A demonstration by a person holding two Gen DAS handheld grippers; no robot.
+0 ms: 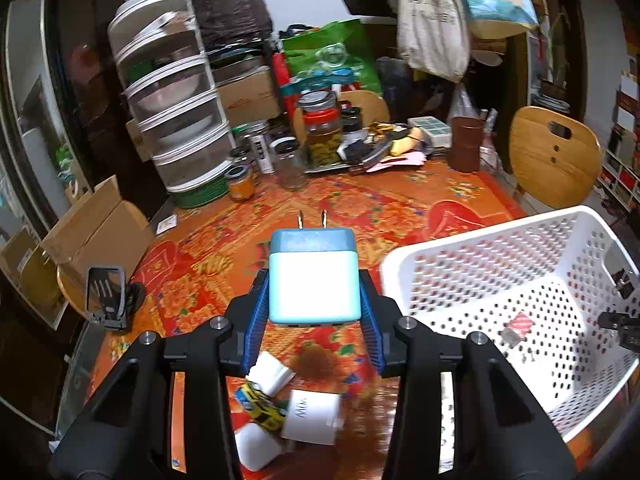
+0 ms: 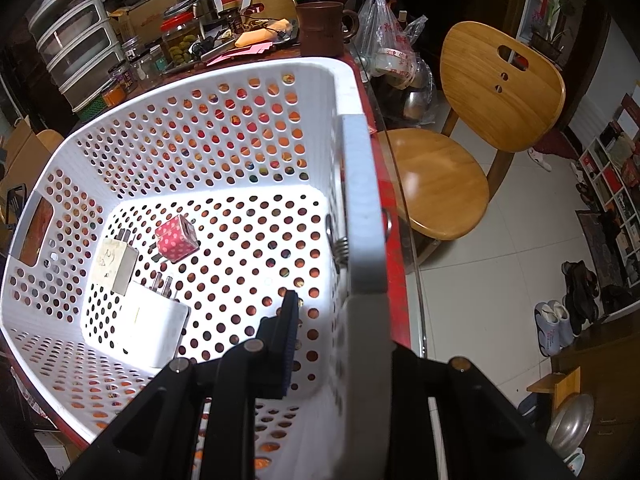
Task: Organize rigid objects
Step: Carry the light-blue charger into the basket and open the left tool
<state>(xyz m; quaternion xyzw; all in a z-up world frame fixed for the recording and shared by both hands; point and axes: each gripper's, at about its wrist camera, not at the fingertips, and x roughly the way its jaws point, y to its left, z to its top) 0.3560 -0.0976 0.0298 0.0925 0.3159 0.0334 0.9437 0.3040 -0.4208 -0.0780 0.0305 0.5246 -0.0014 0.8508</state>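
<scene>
Background clutter only: stacked clear drawer unit (image 1: 172,96) at the table's far left, green mesh tray under it. Next to it a small jar of orange stuff (image 1: 240,184), several empty glass jars, and a big red-lidded jar of green pickles (image 1: 322,132). Brown mug (image 1: 466,142) at the far right of the table (image 1: 400,208), which has a red-orange floral cover. Wooden chair (image 2: 480,96) beside the table, white tiled floor under it, slippers (image 2: 554,322) near a cabinet. Cardboard boxes (image 1: 92,236) off the left edge. Tote bag (image 1: 432,20) hanging on the back wall. Green bag (image 1: 332,56) behind the jars.
</scene>
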